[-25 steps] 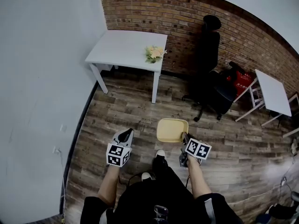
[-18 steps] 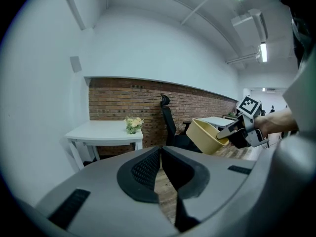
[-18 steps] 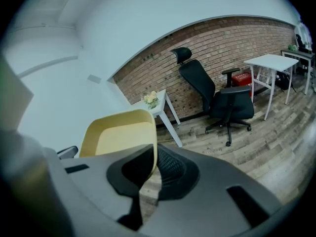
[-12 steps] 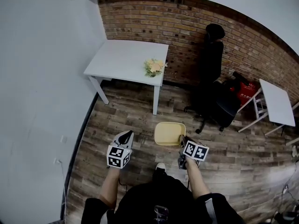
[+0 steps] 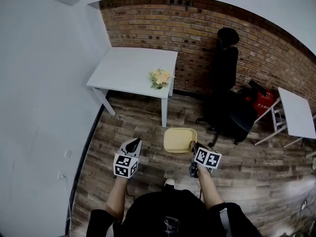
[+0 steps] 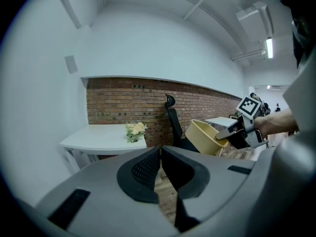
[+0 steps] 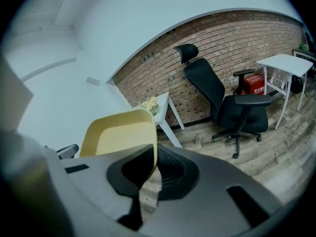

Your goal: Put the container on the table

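Note:
A pale yellow plastic container hangs in the air above the wooden floor, short of the white table. My right gripper is shut on its right rim; in the right gripper view the container's wall stands clamped between the jaws of the right gripper. My left gripper is held level to the container's left, apart from it. Its jaws are shut with nothing between them, and in the left gripper view the left gripper faces the table with the container at the right.
A small bunch of flowers lies near the table's right edge. A black office chair stands to the right by the brick wall, with a red case and a second white table beyond it.
The table and brick wall have drawn closer and lower in the head view as the person walks forward. The container stays held in the right gripper; the left gripper keeps its place.

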Motion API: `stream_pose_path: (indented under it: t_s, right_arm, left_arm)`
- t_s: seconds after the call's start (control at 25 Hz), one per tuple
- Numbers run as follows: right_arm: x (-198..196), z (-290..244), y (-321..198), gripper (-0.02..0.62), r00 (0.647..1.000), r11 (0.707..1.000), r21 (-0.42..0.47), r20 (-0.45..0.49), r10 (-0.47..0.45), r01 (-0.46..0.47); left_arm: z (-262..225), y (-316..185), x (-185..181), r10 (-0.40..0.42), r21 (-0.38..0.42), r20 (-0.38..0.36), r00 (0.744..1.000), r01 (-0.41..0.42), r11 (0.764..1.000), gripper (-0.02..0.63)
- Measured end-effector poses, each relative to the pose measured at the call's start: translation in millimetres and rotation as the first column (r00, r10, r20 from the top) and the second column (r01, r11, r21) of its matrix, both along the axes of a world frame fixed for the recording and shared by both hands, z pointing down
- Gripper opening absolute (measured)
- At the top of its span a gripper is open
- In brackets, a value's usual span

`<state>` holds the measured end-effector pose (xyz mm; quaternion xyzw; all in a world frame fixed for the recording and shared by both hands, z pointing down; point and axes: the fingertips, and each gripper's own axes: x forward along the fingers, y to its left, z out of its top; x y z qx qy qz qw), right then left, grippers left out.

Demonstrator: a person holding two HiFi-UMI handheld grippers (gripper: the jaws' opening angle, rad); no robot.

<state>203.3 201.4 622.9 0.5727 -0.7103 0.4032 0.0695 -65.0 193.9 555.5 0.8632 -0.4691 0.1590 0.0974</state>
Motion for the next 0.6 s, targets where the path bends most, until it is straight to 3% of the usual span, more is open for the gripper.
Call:
stream_pose_path:
  t_s: [0.28, 0.6]
  right_arm:
    - [19.3, 4.7, -28.7, 0.034, 0.999, 0.999, -0.009, -0.004, -0.033, 0.033]
    - [20.2, 8.5, -43.4, 0.034, 0.999, 0.998, -0.018, 0.006, -0.053, 0.053]
  left_arm:
    - [4.9, -19.7, 26.5, -0.007, -0.012, 0.003, 1.0, 0.007, 1.0, 0.025]
    - [7.8, -31.1, 29.2, -0.031, -0.019, 0.003, 1.0, 0.031, 0.999, 0.025]
